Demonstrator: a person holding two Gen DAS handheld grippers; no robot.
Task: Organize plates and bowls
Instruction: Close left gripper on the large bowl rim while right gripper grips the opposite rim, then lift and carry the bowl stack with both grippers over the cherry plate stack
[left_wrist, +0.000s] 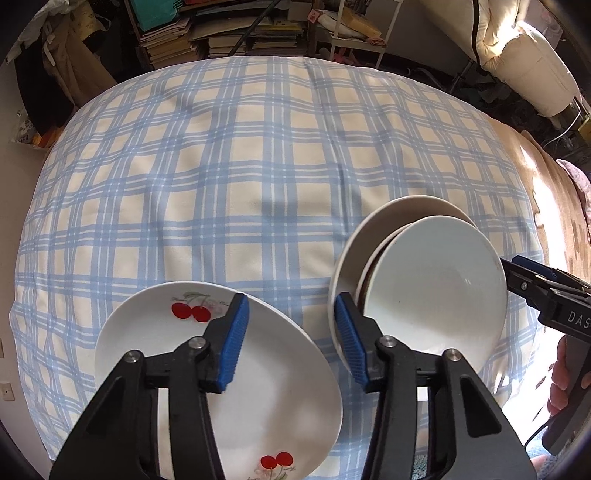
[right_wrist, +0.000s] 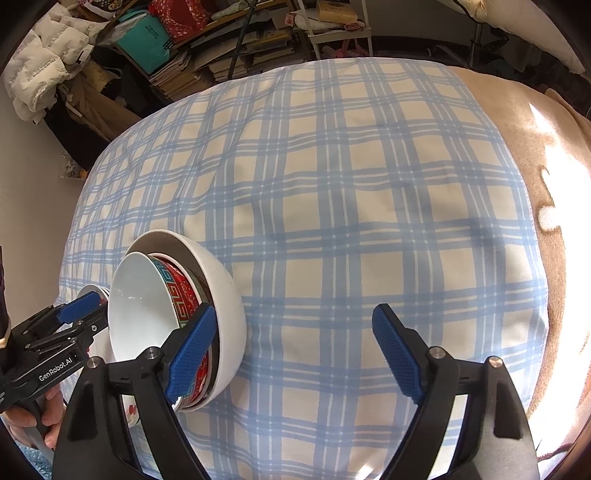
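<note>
Left gripper (left_wrist: 291, 339) jaws apart, empty, over gap between white cherry-printed plate (left_wrist: 258, 369) on its left and stack of 3 nested bowls (left_wrist: 436, 291) on its right. Right gripper (right_wrist: 293, 354) jaws wide, empty; stack touches its left pad. Judgement: both within reach; left nearer plate.

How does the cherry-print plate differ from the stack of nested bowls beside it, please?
The cherry-print plate is shallow and lies alone on the plaid cloth; the nested bowls are deep and stacked three together. The plate carries red cherry prints; the outer and innermost bowls are plain white, while the middle one has a red and teal patterned band. The bowl stack leans to one side; the plate lies nearly flat. Both are mostly white tableware.
</note>
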